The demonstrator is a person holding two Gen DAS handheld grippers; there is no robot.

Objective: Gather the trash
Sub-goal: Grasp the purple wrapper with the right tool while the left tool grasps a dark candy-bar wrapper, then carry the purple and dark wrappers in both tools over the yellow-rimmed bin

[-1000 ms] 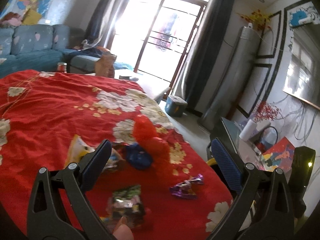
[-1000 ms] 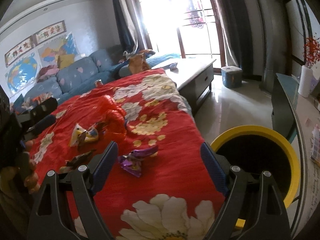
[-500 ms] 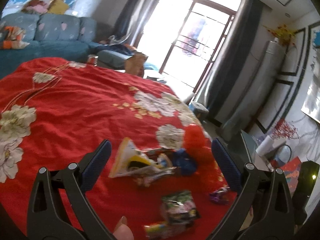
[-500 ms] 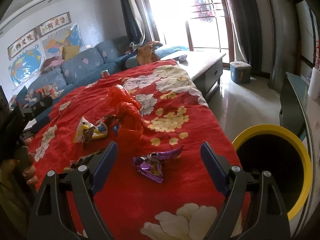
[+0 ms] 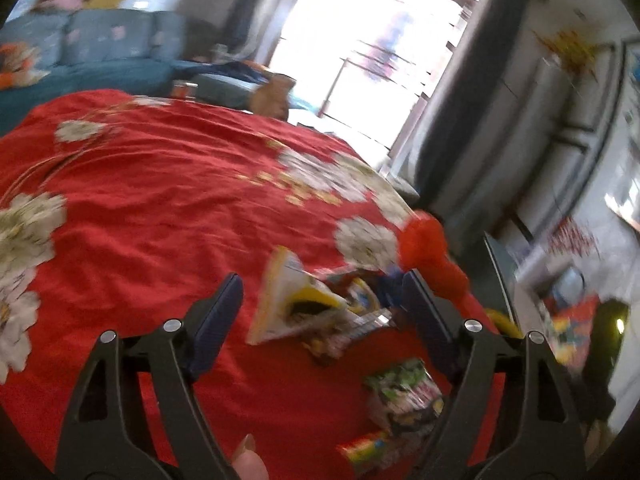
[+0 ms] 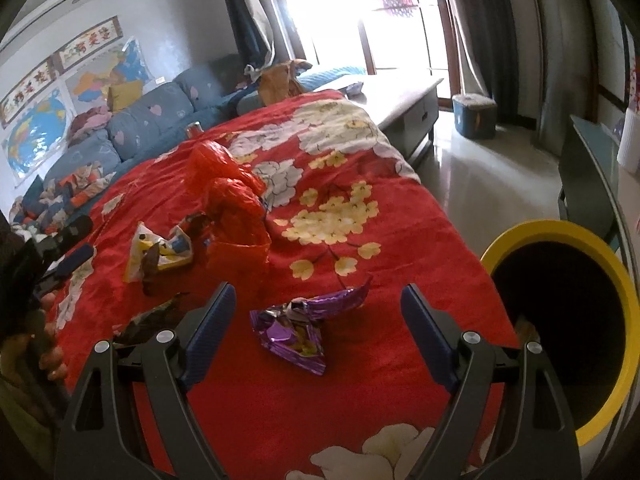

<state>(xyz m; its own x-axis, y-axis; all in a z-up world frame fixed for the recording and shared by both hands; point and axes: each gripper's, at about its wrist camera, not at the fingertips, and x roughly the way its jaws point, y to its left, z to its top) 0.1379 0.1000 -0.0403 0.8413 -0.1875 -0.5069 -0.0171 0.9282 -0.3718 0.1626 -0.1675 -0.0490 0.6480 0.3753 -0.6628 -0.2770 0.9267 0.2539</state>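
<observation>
Trash lies on a red flowered cloth (image 6: 340, 216). My right gripper (image 6: 316, 300) is open and empty, and a crumpled purple wrapper (image 6: 296, 330) lies just ahead between its fingers. A yellow-rimmed black bin (image 6: 568, 320) stands off the table's right edge. A red plastic bag (image 6: 232, 208) and a yellow-white wrapper (image 6: 160, 252) lie further left. My left gripper (image 5: 320, 292) is open and empty above the yellow-white wrapper (image 5: 288, 304). A green wrapper (image 5: 404, 392) and the red bag (image 5: 428, 252) show in the blurred left wrist view.
A blue sofa (image 6: 132, 128) with clothes runs behind the table. A low grey table (image 6: 404, 96) and a blue box (image 6: 474, 114) stand near the bright window. A glass side table (image 6: 588, 184) stands beyond the bin. A can (image 6: 194, 130) stands at the cloth's far edge.
My left gripper has swung left so the yellow-white wrapper sits between its fingers. My right gripper has moved forward over the purple wrapper; the bin has slid right in its view.
</observation>
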